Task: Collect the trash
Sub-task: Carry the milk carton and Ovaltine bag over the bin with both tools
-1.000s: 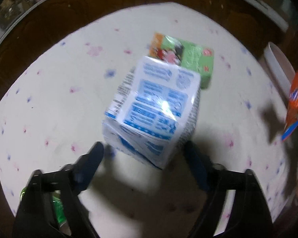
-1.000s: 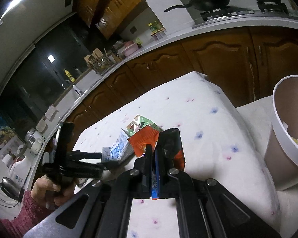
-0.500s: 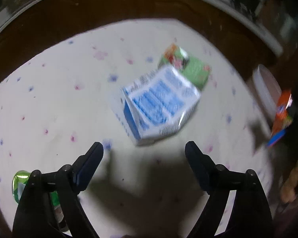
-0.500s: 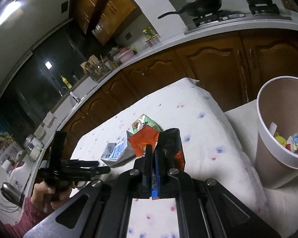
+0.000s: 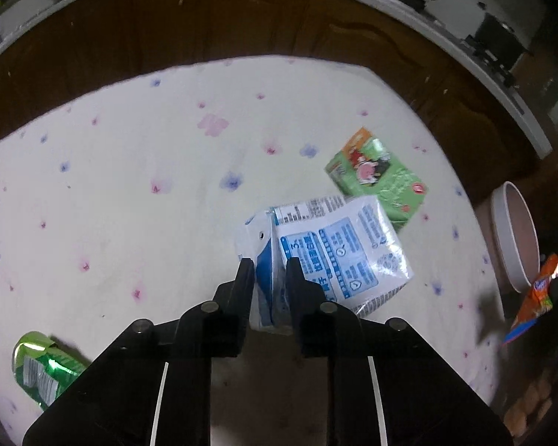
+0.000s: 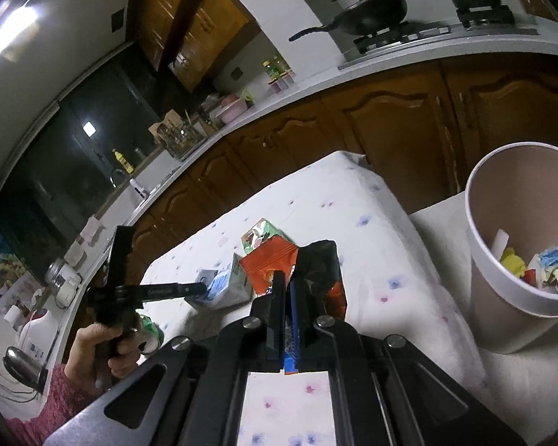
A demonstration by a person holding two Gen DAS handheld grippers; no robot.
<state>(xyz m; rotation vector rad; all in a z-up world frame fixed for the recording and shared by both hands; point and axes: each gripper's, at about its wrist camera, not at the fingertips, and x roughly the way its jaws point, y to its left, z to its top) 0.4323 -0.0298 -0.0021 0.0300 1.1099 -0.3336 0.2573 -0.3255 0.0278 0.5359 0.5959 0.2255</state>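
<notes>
Currently the blue-and-white carton (image 5: 338, 252) is lying on the flowered tablecloth (image 5: 130, 186), and the left gripper (image 5: 271, 267) is closing its jaws on the carton's folded end, pads apparently pressing the flap. Just beyond the carton, a green packet (image 5: 377, 178) is lying uncollected, and a crushed green can (image 5: 41, 368) is resting near the cloth's near-left edge. The right gripper (image 6: 287, 278) is holding its jaws clamped on an orange snack wrapper (image 6: 269, 262), not yet over the bin. The white bin (image 6: 517, 252), standing beside the table, is already containing crumpled scraps. Four items are remaining to deposit; the job appears roughly midway.
</notes>
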